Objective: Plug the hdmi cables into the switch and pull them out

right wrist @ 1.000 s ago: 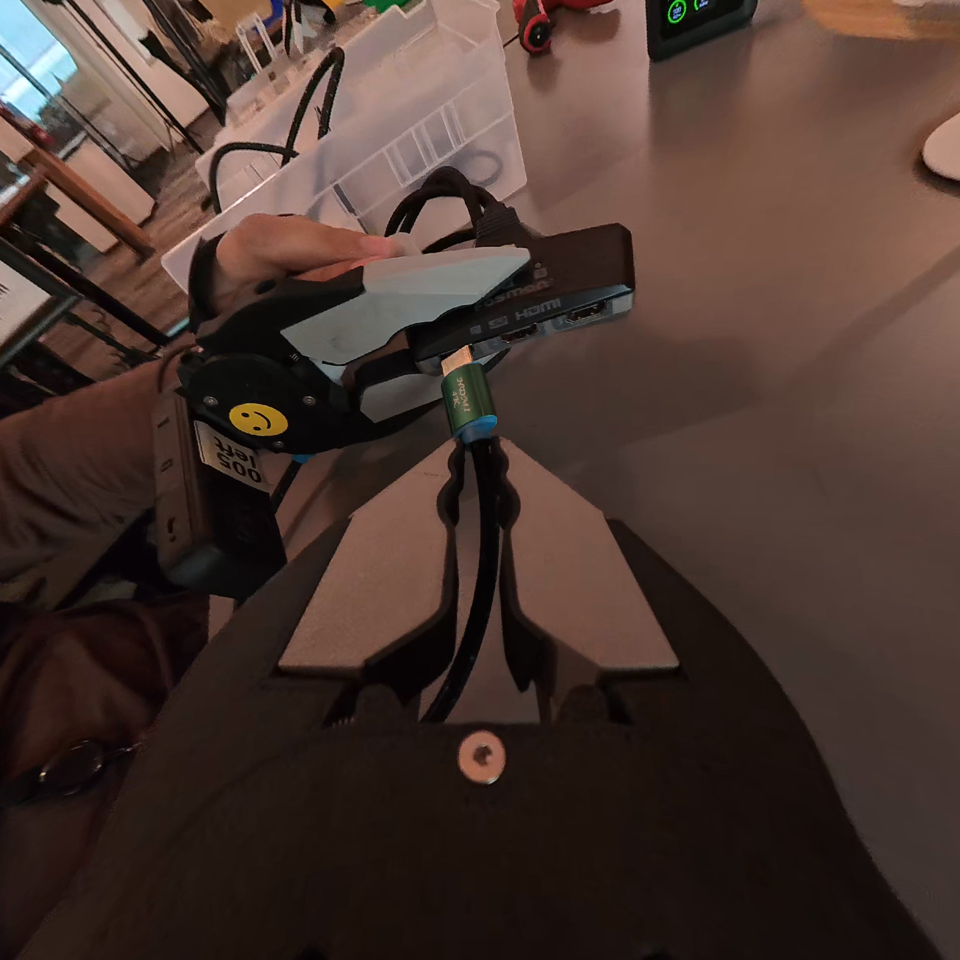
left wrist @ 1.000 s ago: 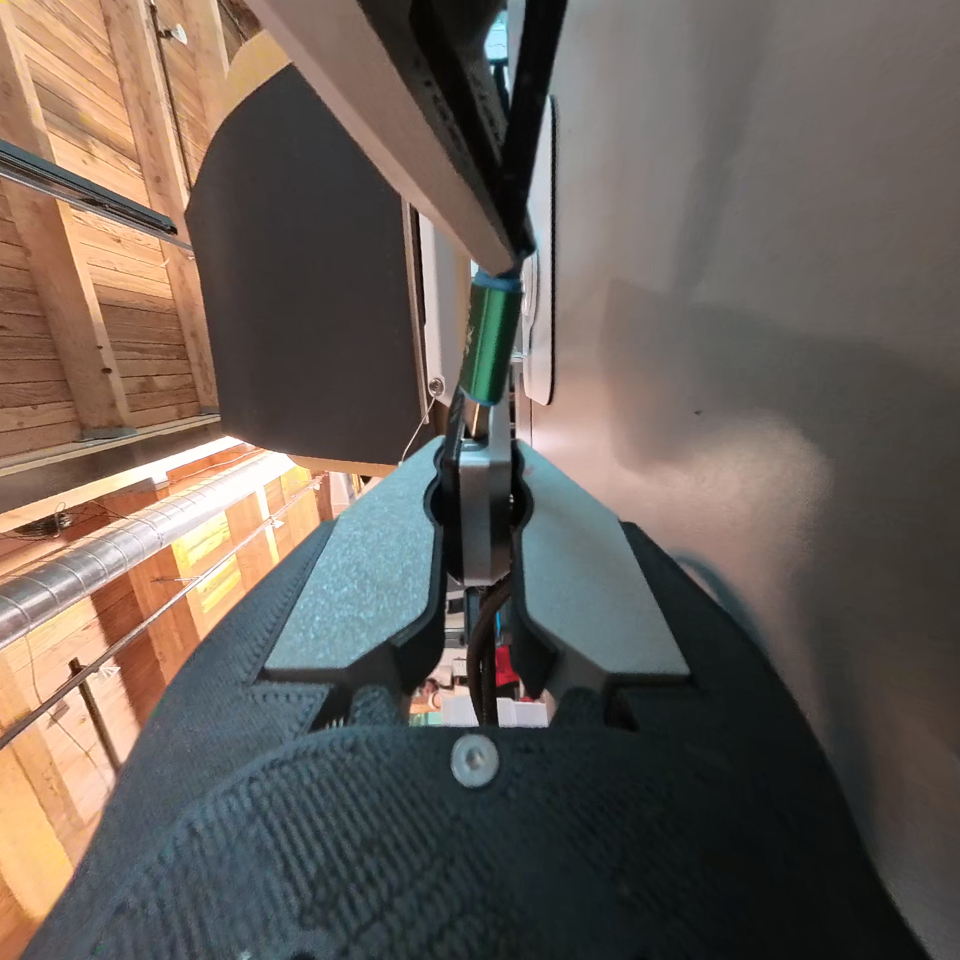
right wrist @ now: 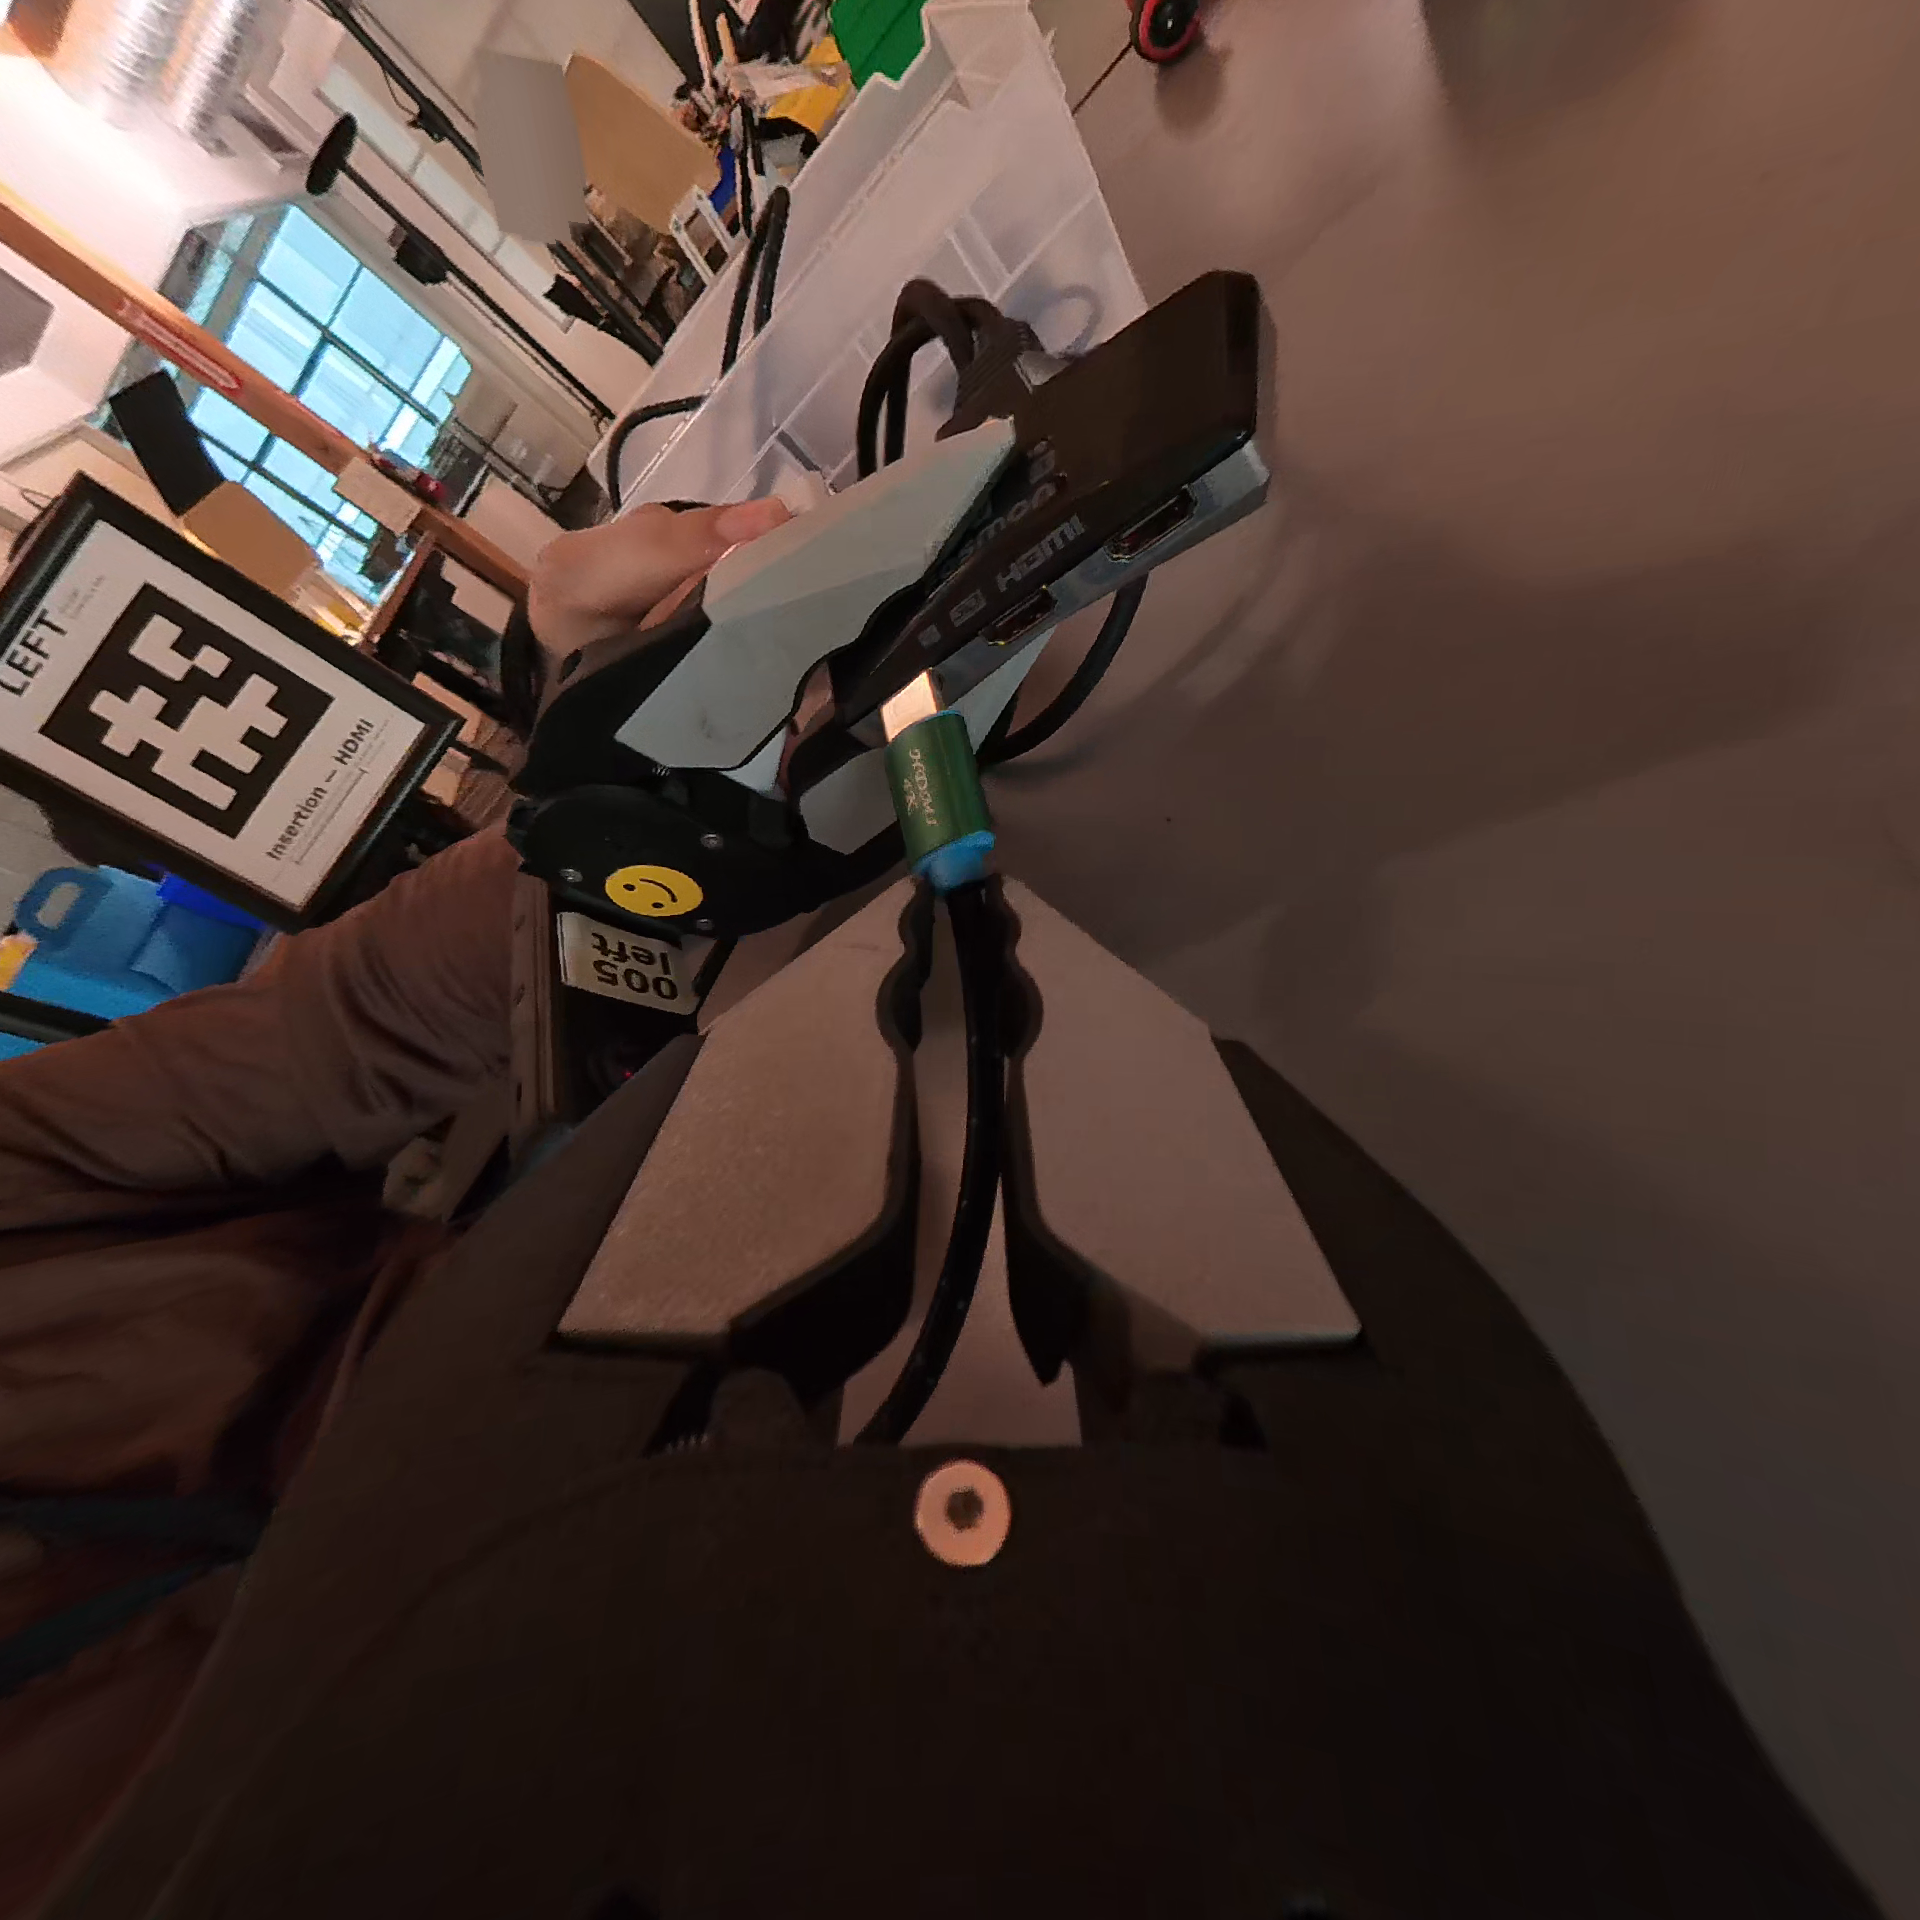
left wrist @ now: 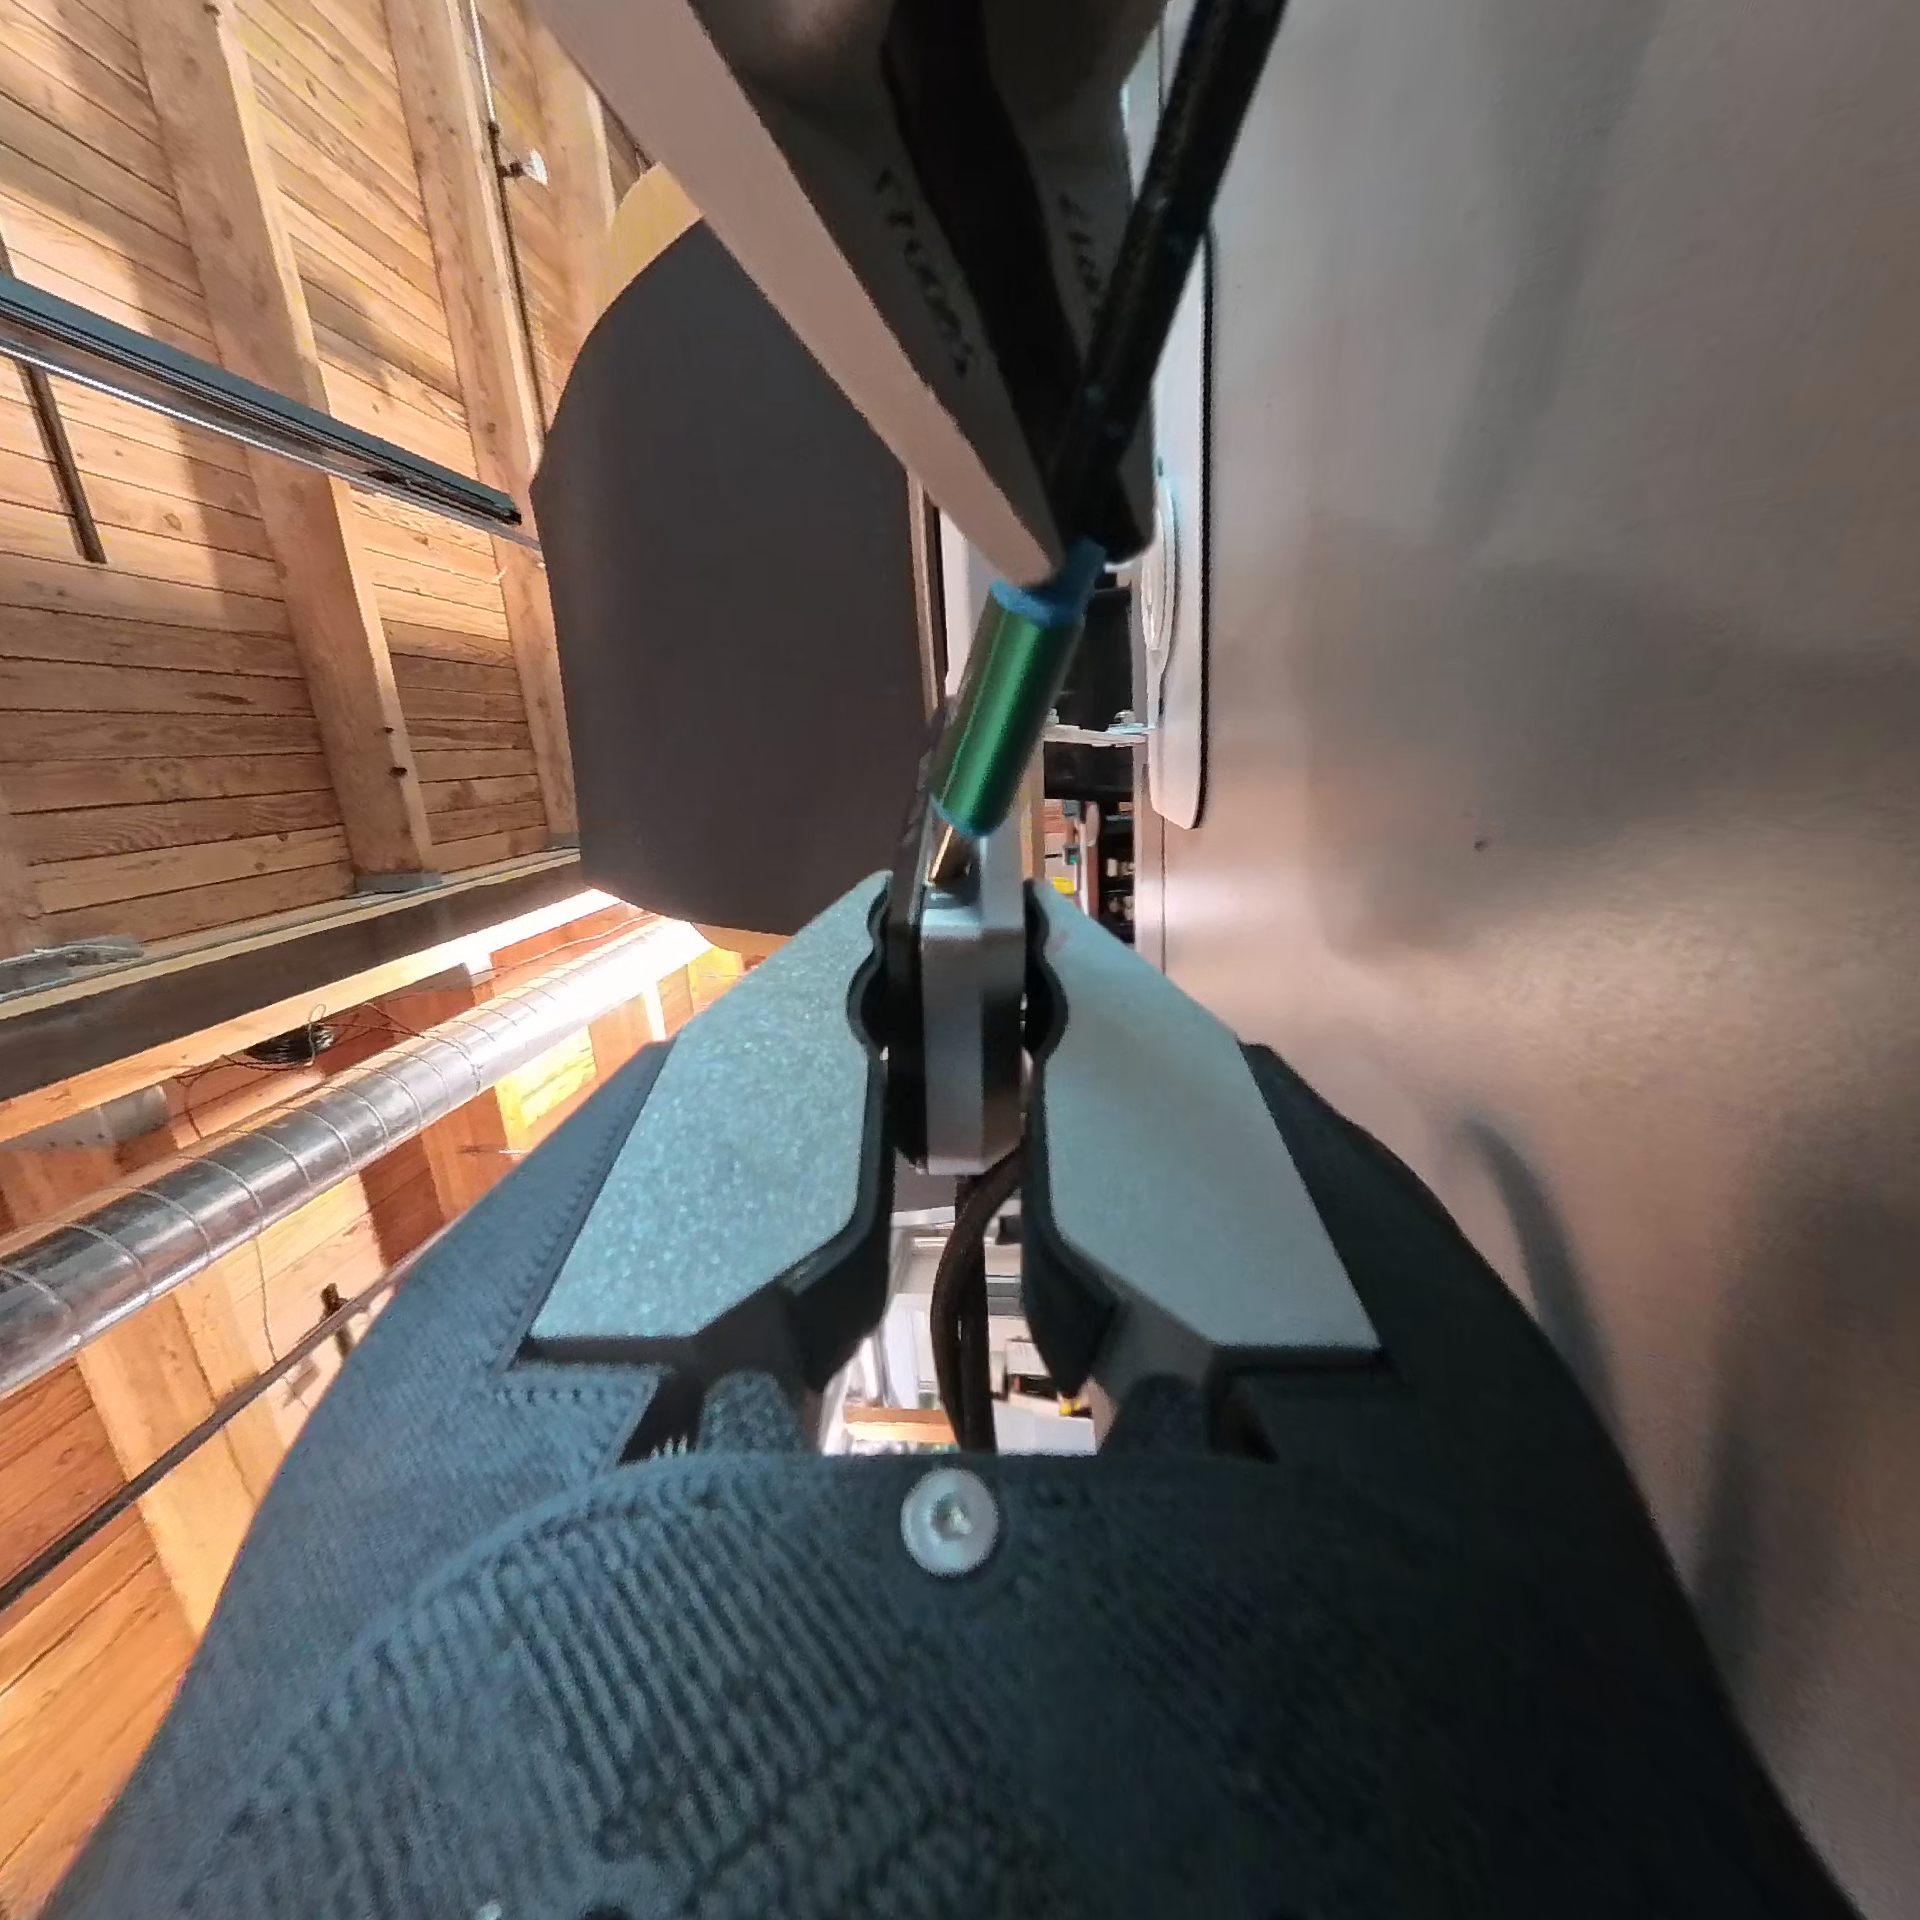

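My left gripper is shut on the left end of the HDMI switch, seen edge-on. In the right wrist view the switch is a black box with a grey front held above the table, and two of its ports are empty. My right gripper is shut on a black HDMI cable just behind its green plug. The plug's bare metal tip meets the switch's front edge by the left gripper's fingers. I cannot tell whether it sits in a port. The plug also shows in the left wrist view.
Black cables hang from the switch's back. A white plastic bin stands behind on the grey table. A framed marker sign and blue bins are at the left. A sleeved arm holds the left gripper. About 8 cm separates my left fingertips from my right.
Both views have rolled as the grippers tilted. The switch is tilted up and more of the plug's metal tip shows than a second ago.
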